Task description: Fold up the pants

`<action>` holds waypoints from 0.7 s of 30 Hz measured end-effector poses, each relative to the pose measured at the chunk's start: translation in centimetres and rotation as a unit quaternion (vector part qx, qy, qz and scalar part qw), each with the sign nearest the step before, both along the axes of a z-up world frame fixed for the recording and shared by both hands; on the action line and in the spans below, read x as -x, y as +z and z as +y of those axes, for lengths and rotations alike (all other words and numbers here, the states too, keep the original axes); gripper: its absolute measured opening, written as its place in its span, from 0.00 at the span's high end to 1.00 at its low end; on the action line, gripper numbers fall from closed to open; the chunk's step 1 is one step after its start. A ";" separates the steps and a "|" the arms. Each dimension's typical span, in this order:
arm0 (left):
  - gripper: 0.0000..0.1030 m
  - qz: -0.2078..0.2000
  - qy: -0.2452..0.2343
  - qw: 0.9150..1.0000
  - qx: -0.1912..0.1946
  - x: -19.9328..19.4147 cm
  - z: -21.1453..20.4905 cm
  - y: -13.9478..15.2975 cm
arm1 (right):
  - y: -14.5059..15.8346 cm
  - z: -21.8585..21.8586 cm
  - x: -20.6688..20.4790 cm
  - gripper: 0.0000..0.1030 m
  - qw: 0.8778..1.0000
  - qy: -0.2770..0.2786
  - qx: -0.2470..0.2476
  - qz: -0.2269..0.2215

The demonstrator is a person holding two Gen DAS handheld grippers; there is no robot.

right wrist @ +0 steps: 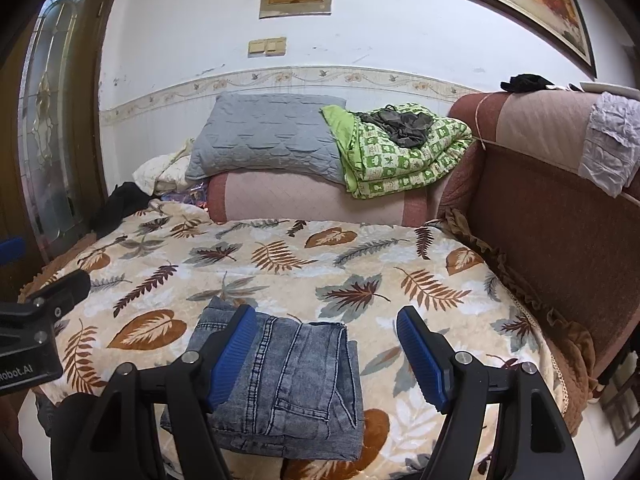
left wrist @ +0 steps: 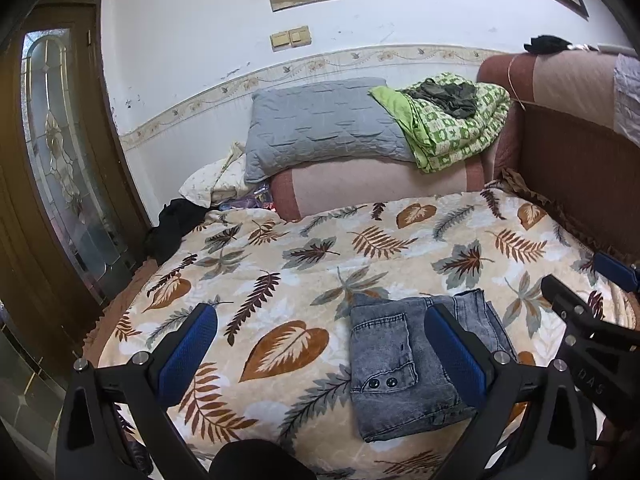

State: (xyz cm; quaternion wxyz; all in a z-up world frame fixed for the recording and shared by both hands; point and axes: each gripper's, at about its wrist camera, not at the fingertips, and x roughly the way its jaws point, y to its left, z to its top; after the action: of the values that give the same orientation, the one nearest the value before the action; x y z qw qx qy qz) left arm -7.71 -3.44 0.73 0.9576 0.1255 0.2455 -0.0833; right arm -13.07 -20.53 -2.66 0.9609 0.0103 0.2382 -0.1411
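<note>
Grey denim pants (left wrist: 400,368) lie folded into a small rectangle on the leaf-patterned blanket (left wrist: 280,272), near its front edge. They also show in the right wrist view (right wrist: 296,380). My left gripper (left wrist: 320,352) is open and empty, held above the blanket with the pants by its right finger. My right gripper (right wrist: 326,352) is open and empty, held over the folded pants, its left finger above the pile. The right gripper also shows at the right edge of the left wrist view (left wrist: 588,308).
A grey pillow (left wrist: 320,124) and a folded green quilt (left wrist: 452,120) rest on the sofa arm at the back. The brown sofa back (right wrist: 552,216) runs along the right. A wooden door with glass (left wrist: 52,160) stands at the left.
</note>
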 end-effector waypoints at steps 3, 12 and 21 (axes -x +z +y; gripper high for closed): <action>0.00 -0.008 0.003 1.000 0.002 0.1 0.3 0.4 | 0.2 0.5 0.1 0.26 1.000 0.003 0.005 -0.002; 0.00 -0.013 0.006 1.000 -0.003 0.2 0.4 0.4 | -0.2 0.5 0.0 0.26 1.000 0.003 0.002 0.003; 0.00 -0.005 0.003 1.000 -0.016 0.1 -0.5 -0.2 | -1.1 -0.5 -0.3 0.26 1.000 -0.001 -0.012 0.010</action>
State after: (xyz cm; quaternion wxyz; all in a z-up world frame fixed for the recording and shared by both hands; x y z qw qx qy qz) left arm -7.76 -3.99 0.57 0.9570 0.1402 0.2421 -0.0760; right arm -12.74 -21.06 -3.78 0.9582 0.0207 0.2491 -0.1396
